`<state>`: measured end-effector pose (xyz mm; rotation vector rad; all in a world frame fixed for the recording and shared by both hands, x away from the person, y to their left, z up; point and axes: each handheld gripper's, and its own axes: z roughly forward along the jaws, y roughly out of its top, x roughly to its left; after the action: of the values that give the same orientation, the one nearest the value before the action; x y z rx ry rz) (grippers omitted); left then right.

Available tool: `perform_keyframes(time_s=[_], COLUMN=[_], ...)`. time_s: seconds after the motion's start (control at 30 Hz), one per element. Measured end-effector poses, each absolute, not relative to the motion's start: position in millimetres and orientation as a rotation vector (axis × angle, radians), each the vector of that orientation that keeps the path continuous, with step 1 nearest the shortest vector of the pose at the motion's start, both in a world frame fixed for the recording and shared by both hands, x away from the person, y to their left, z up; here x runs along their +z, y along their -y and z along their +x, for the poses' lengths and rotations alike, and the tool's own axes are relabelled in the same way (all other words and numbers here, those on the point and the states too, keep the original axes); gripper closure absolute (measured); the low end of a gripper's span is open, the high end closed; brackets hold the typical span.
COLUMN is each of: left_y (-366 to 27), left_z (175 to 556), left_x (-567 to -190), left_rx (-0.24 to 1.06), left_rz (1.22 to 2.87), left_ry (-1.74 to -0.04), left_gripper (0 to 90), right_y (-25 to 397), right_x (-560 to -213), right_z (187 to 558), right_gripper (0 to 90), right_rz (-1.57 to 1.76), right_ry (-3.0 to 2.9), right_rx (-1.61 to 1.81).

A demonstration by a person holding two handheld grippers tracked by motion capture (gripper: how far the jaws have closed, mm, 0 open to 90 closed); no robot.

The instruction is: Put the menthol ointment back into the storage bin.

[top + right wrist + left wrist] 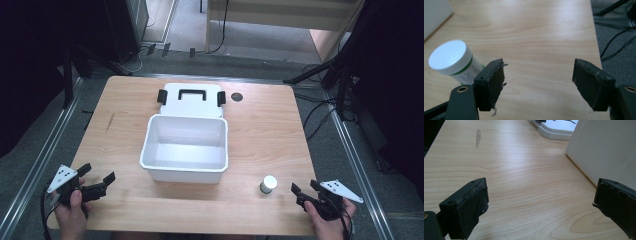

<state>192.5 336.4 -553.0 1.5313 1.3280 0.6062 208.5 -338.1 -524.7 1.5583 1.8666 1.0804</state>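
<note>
Jar [268,184], white-capped, stands upright on the desk [260,125] just at ten o'clock of the right tongs [304,192], whose jaws stand apart and hold nothing. Left tongs [98,176] gape too, over bare wood. From above, the open white box [185,148] sits mid-desk, its lid [190,100] at twelve o'clock. The right gripper view alone shows the jar's green band; its label is half hidden behind a jaw.
</note>
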Motion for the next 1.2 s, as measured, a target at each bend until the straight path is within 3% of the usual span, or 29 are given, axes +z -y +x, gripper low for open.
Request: perform_keyframes(time_s=[0.53, 1.2], left_y=[-337, -336], left_z=[193, 194], left_x=[-553, -553], left_rx=[0.599, 0.594], left_rz=[1.536, 1.549], left_ry=[-1.327, -1.323], left_gripper=[0.2, 0.1], right_y=[306, 272], right_x=[-495, -489], right_z=[225, 242], right_gripper=[26.2, 23.5], right_rz=[1.503, 1.448], right_ry=[-2.277, -2.554], right_rx=[0.723, 0.443])
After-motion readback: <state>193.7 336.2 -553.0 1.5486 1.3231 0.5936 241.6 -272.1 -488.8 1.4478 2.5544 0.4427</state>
